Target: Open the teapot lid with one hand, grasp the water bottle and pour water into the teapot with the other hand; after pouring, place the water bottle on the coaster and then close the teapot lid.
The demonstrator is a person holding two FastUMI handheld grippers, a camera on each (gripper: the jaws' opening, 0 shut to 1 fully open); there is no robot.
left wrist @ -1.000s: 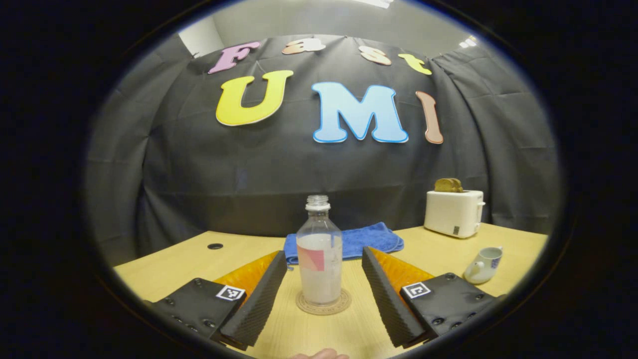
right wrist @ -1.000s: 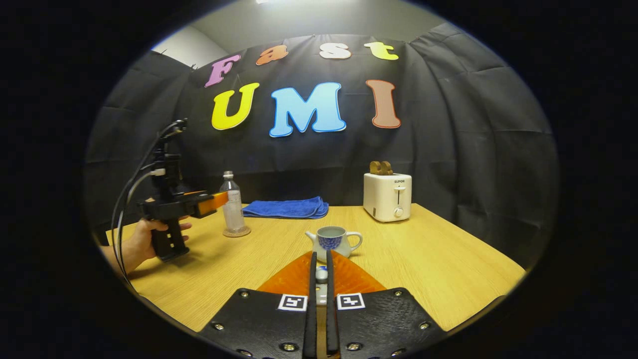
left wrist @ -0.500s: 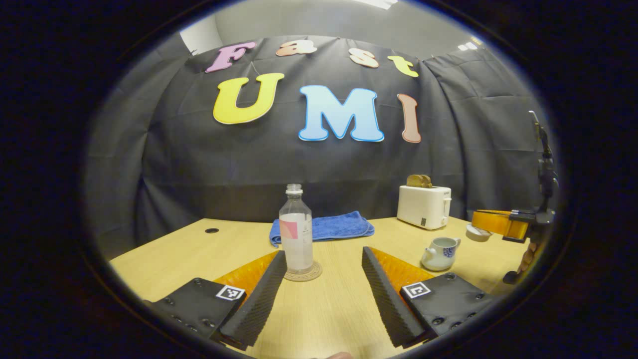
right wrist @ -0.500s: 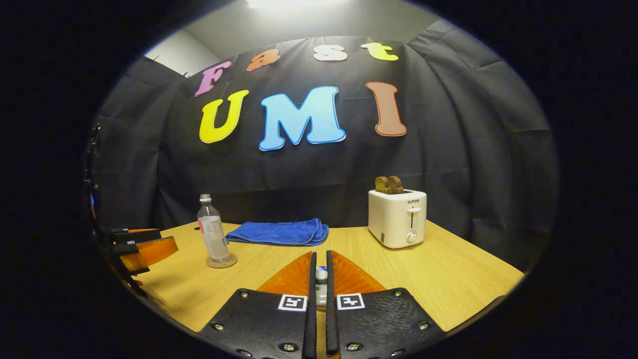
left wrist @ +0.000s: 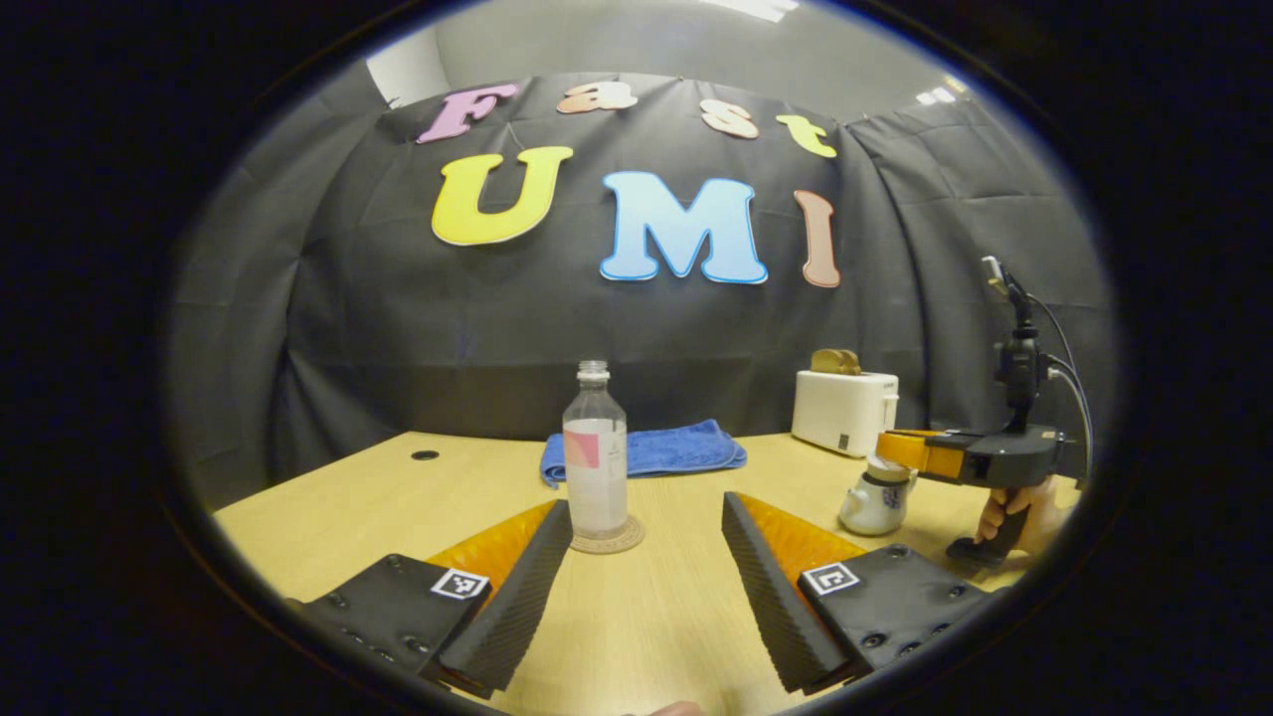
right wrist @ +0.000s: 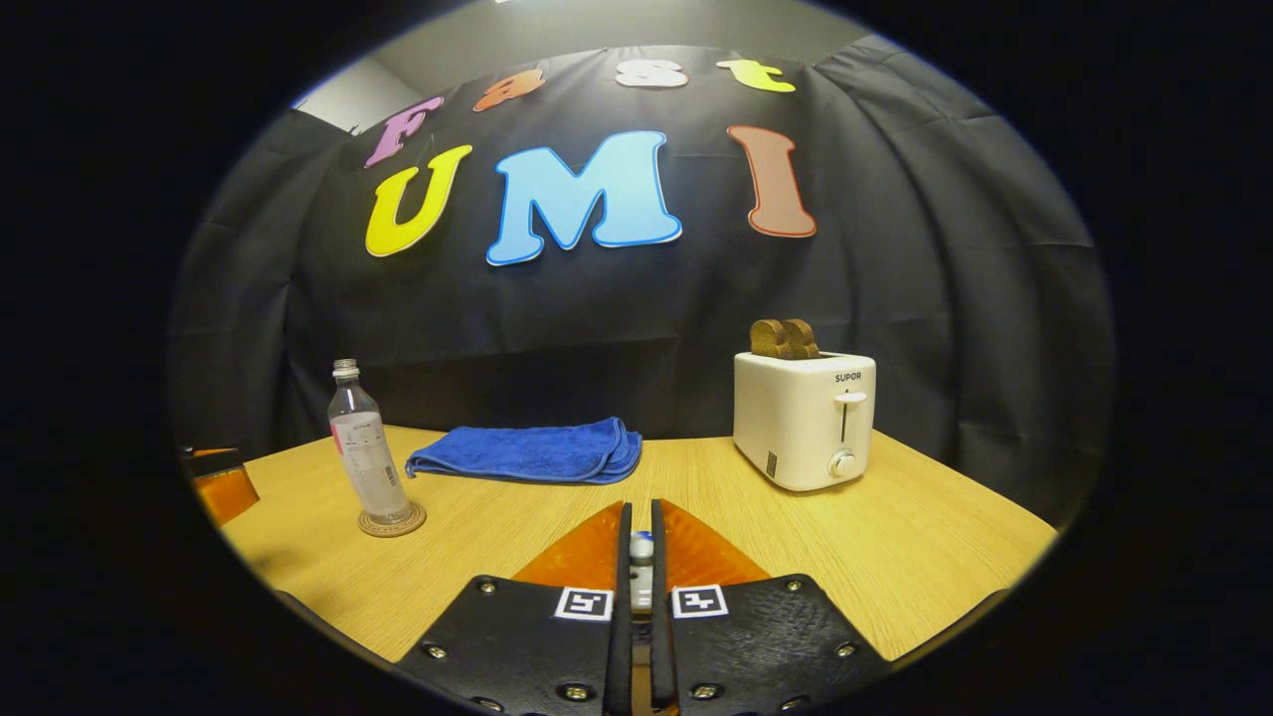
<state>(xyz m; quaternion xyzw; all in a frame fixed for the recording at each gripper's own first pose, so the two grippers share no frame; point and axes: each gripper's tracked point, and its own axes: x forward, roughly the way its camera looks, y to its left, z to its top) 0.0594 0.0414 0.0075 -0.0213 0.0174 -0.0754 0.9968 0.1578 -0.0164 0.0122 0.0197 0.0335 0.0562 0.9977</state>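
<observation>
Water bottle upright on coaster, neck up, ahead of spread, empty left gripper. Right gripper clenched on lid knob, over teapot.

Clear plastic water bottle, matt wood-grain table, soft blue cloth towel, glossy teapot.

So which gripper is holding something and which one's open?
The right gripper is shut on the teapot lid; the left gripper is open, short of the water bottle.

Staged recording booth: black cloth wall, wooden table, toaster.
</observation>
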